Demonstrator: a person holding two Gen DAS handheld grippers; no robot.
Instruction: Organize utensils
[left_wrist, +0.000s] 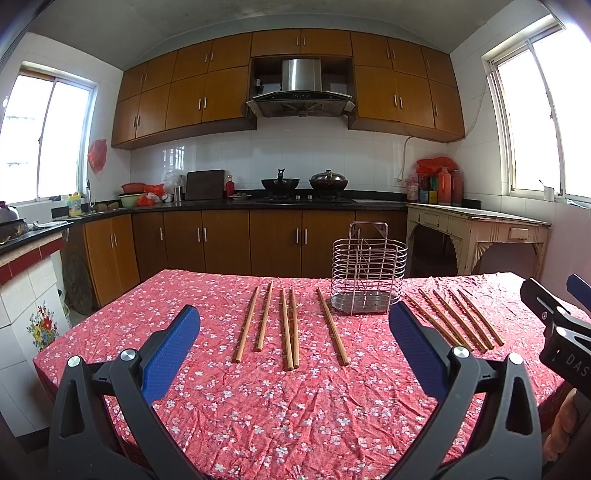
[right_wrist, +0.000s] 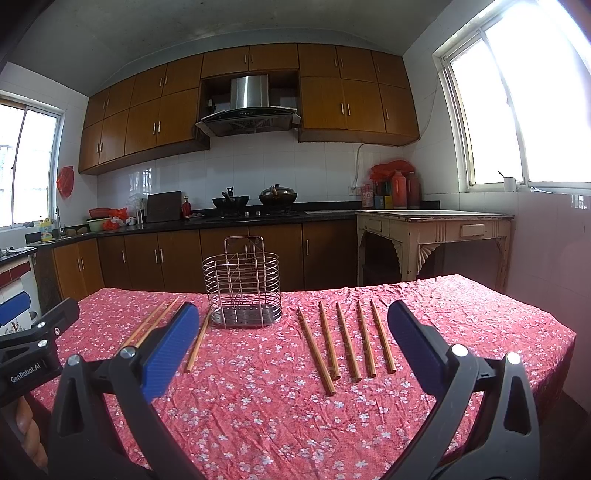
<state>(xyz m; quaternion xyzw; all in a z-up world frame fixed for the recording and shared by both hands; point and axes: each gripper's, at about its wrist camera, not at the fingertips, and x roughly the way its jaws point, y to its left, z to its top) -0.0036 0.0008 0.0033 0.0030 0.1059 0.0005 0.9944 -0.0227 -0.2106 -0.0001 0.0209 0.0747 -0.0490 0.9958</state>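
A wire utensil holder (left_wrist: 368, 281) stands upright and empty on the far middle of the table; it also shows in the right wrist view (right_wrist: 243, 291). Several wooden chopsticks (left_wrist: 286, 328) lie in a row left of it, and several more (right_wrist: 347, 341) lie right of it, partly seen in the left wrist view (left_wrist: 456, 319). My left gripper (left_wrist: 295, 343) is open and empty above the near table, short of the left row. My right gripper (right_wrist: 291, 343) is open and empty, short of the right row.
The table has a red flowered cloth (left_wrist: 295, 413). The right gripper's body (left_wrist: 561, 325) shows at the right edge of the left view, the left gripper's body (right_wrist: 33, 343) at the left edge of the right view. Kitchen cabinets and a cream side table (right_wrist: 436, 229) stand behind.
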